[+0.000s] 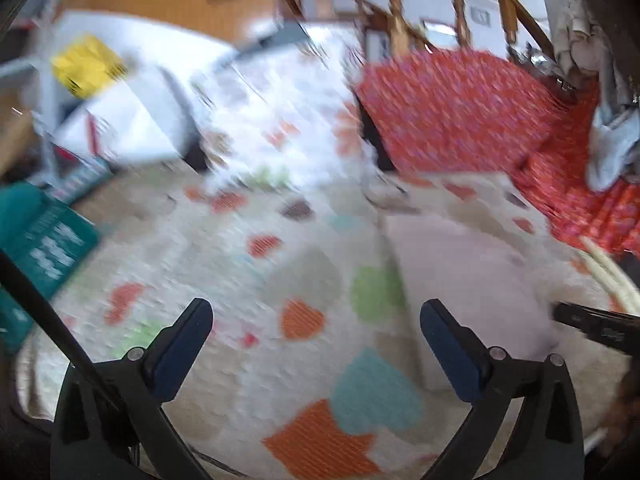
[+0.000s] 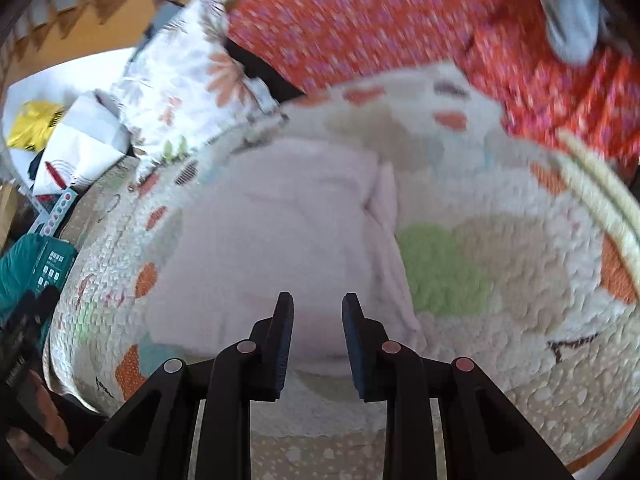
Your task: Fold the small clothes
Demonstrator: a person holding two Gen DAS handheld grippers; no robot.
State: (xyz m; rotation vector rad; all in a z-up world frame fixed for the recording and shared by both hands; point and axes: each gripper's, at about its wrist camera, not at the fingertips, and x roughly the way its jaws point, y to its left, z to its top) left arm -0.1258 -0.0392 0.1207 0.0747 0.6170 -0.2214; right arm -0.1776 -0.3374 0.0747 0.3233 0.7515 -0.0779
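Observation:
A pale pink small garment [image 2: 280, 232] lies folded flat on a white quilt with coloured heart patches [image 2: 500, 280]. In the left wrist view the garment [image 1: 468, 276] is to the right. My left gripper [image 1: 316, 312] is wide open and empty above the quilt [image 1: 240, 272], left of the garment. My right gripper [image 2: 318, 304] is partly open, fingers apart, just above the garment's near edge, holding nothing. Its tip [image 1: 592, 320] shows at the right edge of the left wrist view. Both views are motion-blurred.
A red patterned cloth [image 2: 380, 20] lies behind the quilt, a floral pillow [image 2: 188, 80] at the back left. A teal box [image 1: 40, 244] and a yellow item [image 1: 84, 64] sit to the left. A wooden stair railing [image 1: 396, 8] stands behind.

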